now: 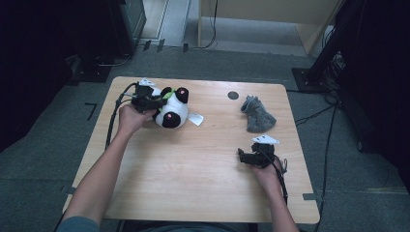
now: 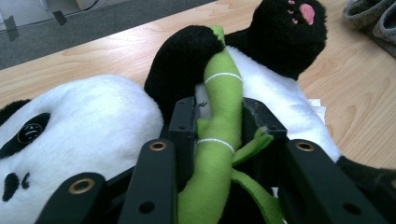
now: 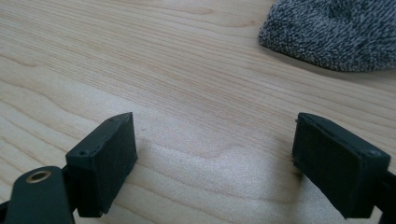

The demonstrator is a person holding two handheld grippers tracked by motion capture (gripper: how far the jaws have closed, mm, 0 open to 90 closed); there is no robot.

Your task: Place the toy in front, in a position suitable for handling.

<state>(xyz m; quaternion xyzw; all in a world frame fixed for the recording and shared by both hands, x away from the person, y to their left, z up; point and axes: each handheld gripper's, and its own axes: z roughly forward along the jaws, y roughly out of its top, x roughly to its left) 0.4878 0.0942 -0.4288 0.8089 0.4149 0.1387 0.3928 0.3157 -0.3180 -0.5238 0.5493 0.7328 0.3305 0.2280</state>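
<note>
A black-and-white panda plush (image 1: 171,113) lies on the wooden table (image 1: 193,183) at the far left. It holds a green felt bamboo stalk (image 2: 224,93) across its belly. My left gripper (image 1: 153,102) reaches in from the panda's left. In the left gripper view, the left gripper (image 2: 218,114) is shut on that green stalk, both pads pressing its sides. My right gripper (image 1: 241,157) rests low over the table at the near right. In the right gripper view, the right gripper (image 3: 219,154) is open with only bare wood between its pads.
A grey knitted cloth (image 1: 258,116) lies crumpled at the far right, its edge (image 3: 336,32) just beyond my right gripper. A small dark round disc (image 1: 233,95) sits near the table's far edge. A white tag (image 1: 196,118) lies right of the panda.
</note>
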